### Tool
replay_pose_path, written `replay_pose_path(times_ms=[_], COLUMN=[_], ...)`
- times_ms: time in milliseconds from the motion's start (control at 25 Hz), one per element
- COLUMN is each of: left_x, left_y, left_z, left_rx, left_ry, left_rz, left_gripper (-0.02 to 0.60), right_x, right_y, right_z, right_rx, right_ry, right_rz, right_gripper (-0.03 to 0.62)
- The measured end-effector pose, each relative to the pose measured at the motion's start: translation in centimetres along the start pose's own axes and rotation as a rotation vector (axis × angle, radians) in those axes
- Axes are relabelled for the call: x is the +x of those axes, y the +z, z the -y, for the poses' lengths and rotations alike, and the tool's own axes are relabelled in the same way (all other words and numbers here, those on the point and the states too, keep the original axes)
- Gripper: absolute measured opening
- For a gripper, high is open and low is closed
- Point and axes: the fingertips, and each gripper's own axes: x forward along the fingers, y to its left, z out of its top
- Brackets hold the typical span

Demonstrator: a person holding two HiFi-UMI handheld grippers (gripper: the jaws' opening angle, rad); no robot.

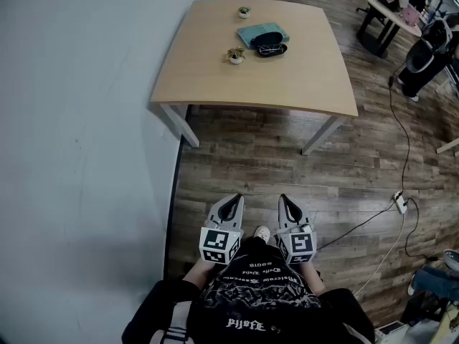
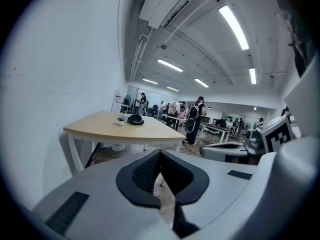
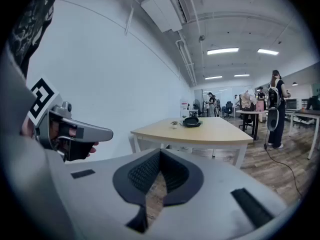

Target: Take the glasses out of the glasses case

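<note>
- We are holding the left gripper (image 1: pixel 235 199) and the right gripper (image 1: pixel 284 199) side by side, low in front of our body. Both are pointing toward the table (image 1: pixel 215 77). The jaws of each one are pressed together at the tips, with nothing between them.
- The glasses case (image 1: pixel 272 49) is lying on the far right part of the table top, well apart from both grippers. It is dark and oval, and thin frames that look like the glasses are showing inside it.
- The case is resting partly on a teal cloth (image 1: pixel 258 32), which is soft and a little crumpled.
- The near edge of the table is curving gently, and white legs are standing under its corners. The top is smooth, pale wood.
- The left edge of the table is running close beside the plain white wall (image 1: pixel 72 120); we cannot tell if they are touching.
- The wooden floor (image 1: pixel 287 170), with brown streaked planks, is lying open between us and the table.
- A thin black cable (image 1: pixel 408 145) is running over the floor at the right to a white power strip (image 1: pixel 400 203).
- Two small pots are standing on the table: one pot (image 1: pixel 236 55) near the left of the case, the other pot (image 1: pixel 244 11) near the far edge.
- The jaw pads are black with a fine grid texture, and the gripper bodies are smooth grey.
</note>
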Motion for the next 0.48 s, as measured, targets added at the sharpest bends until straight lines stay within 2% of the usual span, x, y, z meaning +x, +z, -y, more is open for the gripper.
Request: replay_pose_path(times_ms=[240, 480], left_x=[-0.28, -0.27], left_y=[-0.3, 0.04], left_z=[0.15, 0.65], left_rx=[0.006, 0.003], left_ry=[-0.007, -0.03], left_rz=[-0.004, -0.001], left_gripper=[0.005, 0.005], right_x=[-0.06, -0.73], right_y=[-0.27, 0.53], right_z=[-0.46, -0.09], right_rx=[-0.011, 0.001], right_ry=[0.0, -0.009], right_rz=[-0.011, 0.026], right_gripper=[0.005, 0.008])
